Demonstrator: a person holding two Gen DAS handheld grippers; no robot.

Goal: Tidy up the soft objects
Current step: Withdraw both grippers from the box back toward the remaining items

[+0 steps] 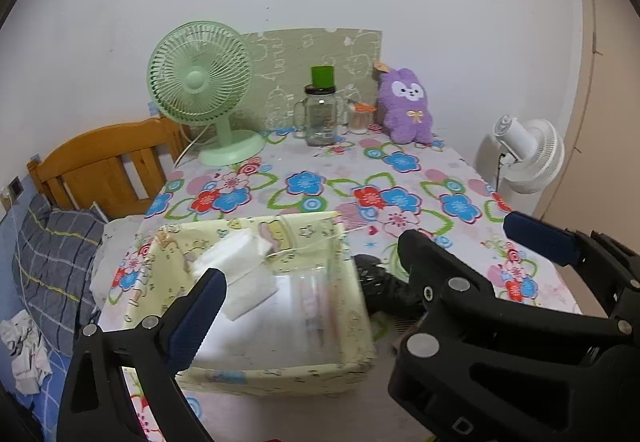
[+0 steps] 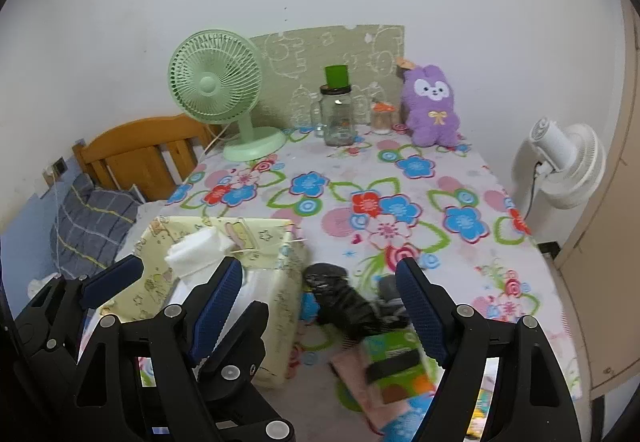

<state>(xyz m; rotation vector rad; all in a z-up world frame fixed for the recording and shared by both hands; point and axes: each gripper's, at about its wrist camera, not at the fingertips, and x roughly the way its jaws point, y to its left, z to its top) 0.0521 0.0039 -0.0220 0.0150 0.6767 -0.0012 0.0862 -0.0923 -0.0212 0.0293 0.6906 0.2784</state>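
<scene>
Your left gripper (image 1: 308, 246) and right gripper (image 2: 320, 294) stand apart, gripping nothing. In the yellow bin (image 1: 280, 374) lies one white folded cloth (image 1: 236, 262); beside it, a black sock bundle (image 2: 344, 302). Beyond the bin: floral tablecloth (image 1: 360, 178), one green fan (image 1: 200, 82), one purple plush (image 1: 406, 106).

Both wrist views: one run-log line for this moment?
left gripper: open, empty | right gripper: open, empty | yellow fabric bin: white cloth inside | black cloth: on table beside bin
</scene>
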